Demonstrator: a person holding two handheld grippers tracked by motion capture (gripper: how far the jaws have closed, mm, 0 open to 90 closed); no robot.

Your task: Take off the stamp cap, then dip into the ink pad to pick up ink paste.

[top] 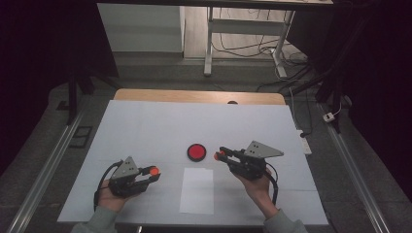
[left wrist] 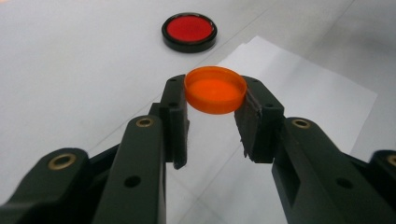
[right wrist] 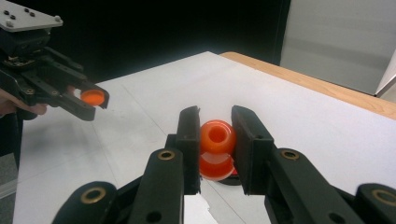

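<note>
My left gripper point(top: 154, 172) is shut on a shallow orange cap point(left wrist: 215, 91), pinched by its rim between the two tips, open side up, above the white table. My right gripper point(right wrist: 215, 115) is shut on a small orange rounded piece point(right wrist: 217, 139) with a hole in its end. That piece hangs just right of a red disc in a black rim point(top: 197, 152), which lies flat at mid table. The two grippers point toward each other, a hand's width apart. In the right gripper view, the left gripper point(right wrist: 93, 100) shows at the upper left with the cap point(right wrist: 92, 97).
A white sheet of paper point(top: 197, 191) lies flat between the hands, near the front edge. The white table cover point(top: 145, 126) ends at a wooden strip point(top: 194, 95) at the back. Beyond it are a desk frame point(top: 209, 43) and cables on the floor point(top: 252, 48).
</note>
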